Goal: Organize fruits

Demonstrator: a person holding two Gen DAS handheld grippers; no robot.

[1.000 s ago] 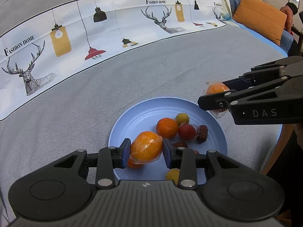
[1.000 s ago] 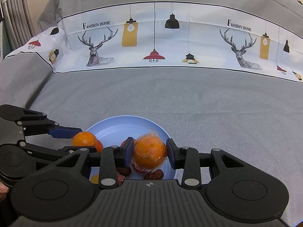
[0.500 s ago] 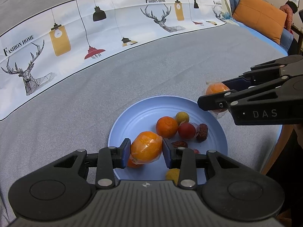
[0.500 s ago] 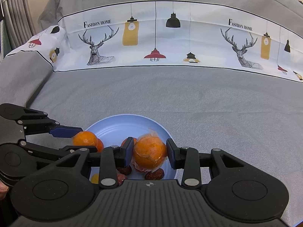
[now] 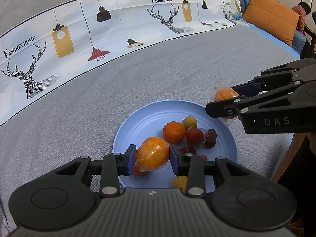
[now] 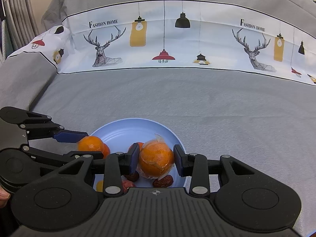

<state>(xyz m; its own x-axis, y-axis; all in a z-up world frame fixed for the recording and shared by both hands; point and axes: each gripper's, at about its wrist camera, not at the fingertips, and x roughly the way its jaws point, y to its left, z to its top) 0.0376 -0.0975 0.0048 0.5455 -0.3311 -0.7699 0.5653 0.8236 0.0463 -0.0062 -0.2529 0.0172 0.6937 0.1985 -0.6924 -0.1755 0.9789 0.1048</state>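
A light blue plate [image 5: 142, 122] lies on the grey cloth and holds a bare orange [image 5: 173, 132], a red fruit [image 5: 194, 136], a small yellow fruit [image 5: 190, 122] and several dark dates [image 5: 211, 138]. My left gripper [image 5: 152, 159] is shut on a plastic-wrapped orange [image 5: 152, 156] just above the plate's near-left part. My right gripper [image 6: 156, 161] is shut on a second wrapped orange [image 6: 157, 160] above the plate's right rim [image 6: 177, 138]. In the left wrist view that orange [image 5: 224, 94] shows between the right fingers.
The grey tablecloth [image 6: 197, 102] has a white printed band [image 6: 177, 39] at the back. An orange cushion [image 5: 272, 17] lies far right. The table's edge [image 5: 286, 158] runs close to the right of the plate.
Both grippers keep their oranges and hold nearly still over the plate; the views have shifted only slightly.
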